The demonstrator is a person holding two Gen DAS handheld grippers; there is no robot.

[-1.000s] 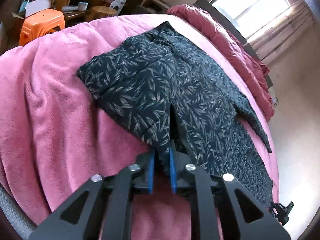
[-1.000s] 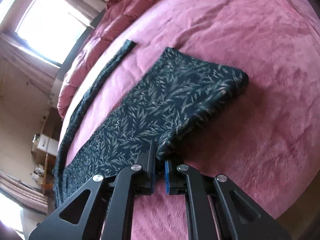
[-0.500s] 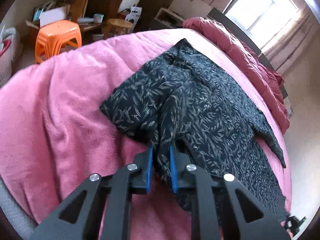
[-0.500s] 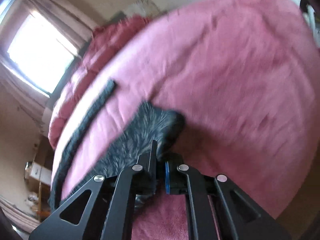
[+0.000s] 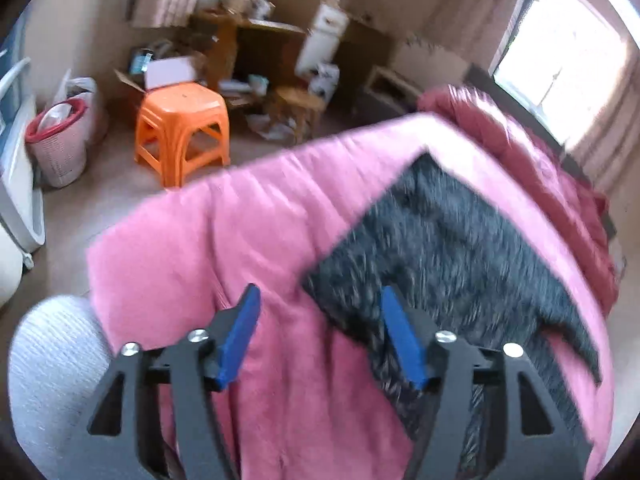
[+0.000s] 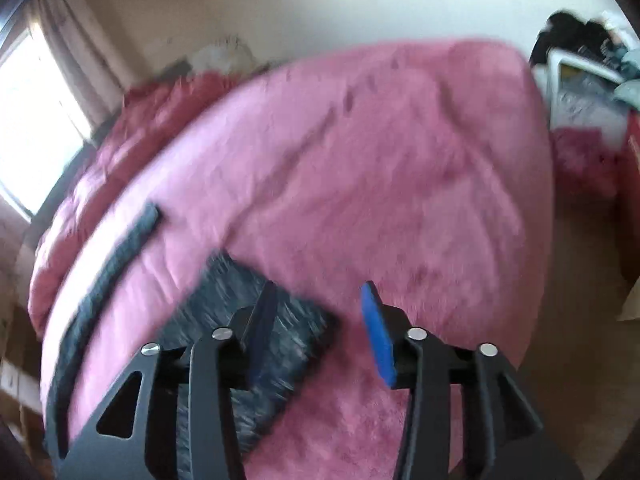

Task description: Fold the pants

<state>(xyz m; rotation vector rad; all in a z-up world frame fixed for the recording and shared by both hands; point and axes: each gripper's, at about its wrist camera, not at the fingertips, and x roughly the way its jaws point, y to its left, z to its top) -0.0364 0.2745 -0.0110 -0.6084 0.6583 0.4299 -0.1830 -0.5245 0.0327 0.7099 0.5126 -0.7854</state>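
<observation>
Pants: dark, leaf-patterned pants (image 5: 460, 264) lie on the pink blanket (image 5: 240, 240) that covers the bed. Both views are motion-blurred, so the pattern reads only as pale flecks.
Pants, left view: the cloth spreads from below the right blue pad up toward the far right of the bed, ending in a pointed corner near the far edge.
Pants, right view: a folded, squared-off end of the pants (image 6: 256, 344) lies under the gripper's left finger; a long dark strip (image 6: 108, 276) runs along the blanket toward the window side.
Left gripper (image 5: 320, 332): jaws apart and opening. Nothing is clamped; pink blanket and an edge of the pants show in the gap, below the pads.
Right gripper (image 6: 318, 332): jaws apart and opening. Nothing is clamped; blanket shows in the gap, with the corner of the pants just beside the left pad.
Quilt: a darker red quilt (image 5: 532, 160) is bunched along the window side of the bed.
Floor beyond bed: an orange plastic stool (image 5: 182, 128) stands near a pink basket (image 5: 60, 148) and a cluttered wooden desk (image 5: 264, 48).
Lower left, left view: a grey ribbed fabric surface (image 5: 52, 368) is beside the blanket.
</observation>
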